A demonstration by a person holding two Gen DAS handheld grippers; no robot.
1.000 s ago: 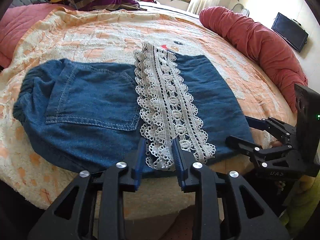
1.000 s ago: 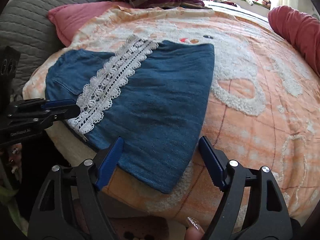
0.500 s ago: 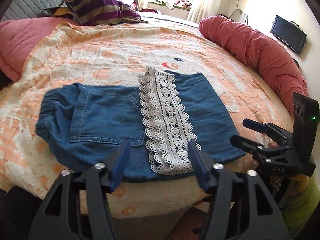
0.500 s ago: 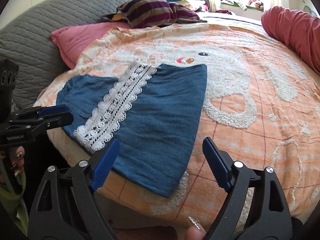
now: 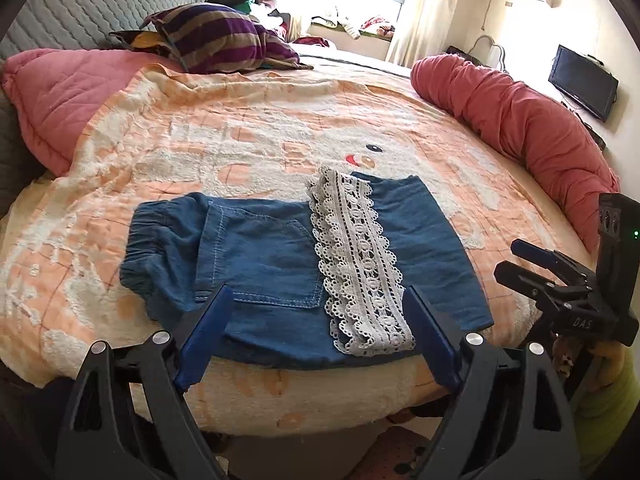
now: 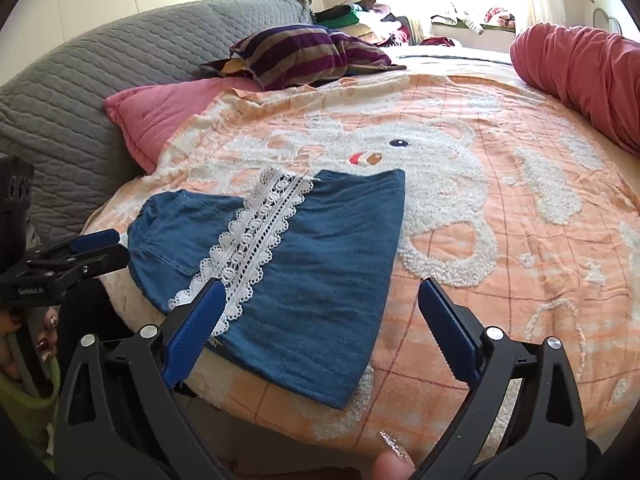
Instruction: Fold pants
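Pants lay limp, light denim; both grippers' jaws were opening, empty; best grabbed at 6 o'clock hem

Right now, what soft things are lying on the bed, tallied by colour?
Blue: 1, the folded denim pants with white lace trim
Pink: 1, the quilted pillow
Red: 1, the rolled comforter
Purple striped: 1, the cushion
Peach: 1, the blanket
Total: 5
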